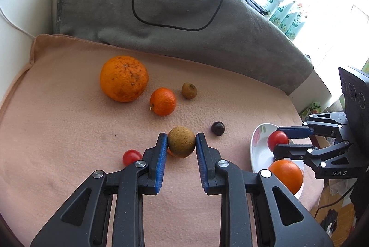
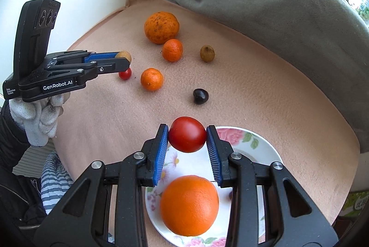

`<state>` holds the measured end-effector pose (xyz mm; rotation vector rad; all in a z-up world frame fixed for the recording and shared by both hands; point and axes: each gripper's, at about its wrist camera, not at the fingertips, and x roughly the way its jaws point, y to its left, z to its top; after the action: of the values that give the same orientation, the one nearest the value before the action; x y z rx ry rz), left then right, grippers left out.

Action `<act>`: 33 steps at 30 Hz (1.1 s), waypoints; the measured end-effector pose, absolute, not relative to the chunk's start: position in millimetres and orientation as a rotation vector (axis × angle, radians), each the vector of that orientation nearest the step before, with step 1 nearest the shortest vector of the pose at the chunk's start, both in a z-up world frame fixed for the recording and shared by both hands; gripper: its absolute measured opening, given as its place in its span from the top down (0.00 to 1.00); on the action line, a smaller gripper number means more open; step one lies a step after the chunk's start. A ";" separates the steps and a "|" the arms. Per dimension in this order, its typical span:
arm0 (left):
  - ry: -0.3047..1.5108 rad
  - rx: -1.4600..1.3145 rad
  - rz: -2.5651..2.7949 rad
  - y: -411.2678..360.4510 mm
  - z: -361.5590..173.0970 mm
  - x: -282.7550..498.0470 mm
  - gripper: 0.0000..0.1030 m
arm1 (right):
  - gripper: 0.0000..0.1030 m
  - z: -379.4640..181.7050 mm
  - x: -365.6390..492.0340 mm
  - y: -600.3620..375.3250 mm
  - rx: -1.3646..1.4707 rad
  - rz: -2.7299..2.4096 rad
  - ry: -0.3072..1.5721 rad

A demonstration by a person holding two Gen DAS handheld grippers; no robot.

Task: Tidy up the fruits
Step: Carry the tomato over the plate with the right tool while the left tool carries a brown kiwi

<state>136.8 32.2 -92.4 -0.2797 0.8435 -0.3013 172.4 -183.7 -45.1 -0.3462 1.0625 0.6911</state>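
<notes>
My left gripper (image 1: pixel 181 141) is shut on a small round brown fruit (image 1: pixel 181 141), held above the peach cloth (image 1: pixel 69 131). It shows from the side in the right wrist view as the left gripper (image 2: pixel 125 60). My right gripper (image 2: pixel 187 137) is shut on a red tomato (image 2: pixel 187 137), held over the far rim of a flowered white plate (image 2: pixel 258 150). An orange (image 2: pixel 189 205) lies in that plate. On the cloth lie a big speckled orange (image 1: pixel 123 78), a tangerine (image 1: pixel 162 101), a second tangerine (image 2: pixel 151 79), a brown fruit (image 1: pixel 189 90), a dark fruit (image 1: pixel 218 128) and a cherry tomato (image 1: pixel 131 156).
A grey blanket (image 1: pixel 173 4) with a black cable (image 1: pixel 161 23) looped on it borders the cloth at the back. A white-gloved hand (image 2: pixel 39 117) holds the left gripper. The cloth's edge drops off at the right, by the plate (image 1: pixel 258 150).
</notes>
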 end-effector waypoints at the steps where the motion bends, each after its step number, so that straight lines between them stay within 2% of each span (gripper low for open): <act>1: 0.844 -0.276 -0.310 27.3 -92.0 136.3 0.77 | 0.66 -43.7 171.5 -189.8 -0.336 0.684 1.060; 18: 0.885 -0.211 -0.452 -44.3 -95.1 127.0 0.77 | 0.66 -51.8 152.7 -280.1 -0.163 0.559 1.075; 33: 0.904 -0.148 -0.522 -88.1 -93.8 134.1 0.77 | 0.66 -71.0 135.0 -306.9 -0.091 0.538 1.105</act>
<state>134.1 -88.1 -93.8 -0.1477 0.9044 -0.5216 135.1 -306.9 -71.0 -0.0915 1.1050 0.5383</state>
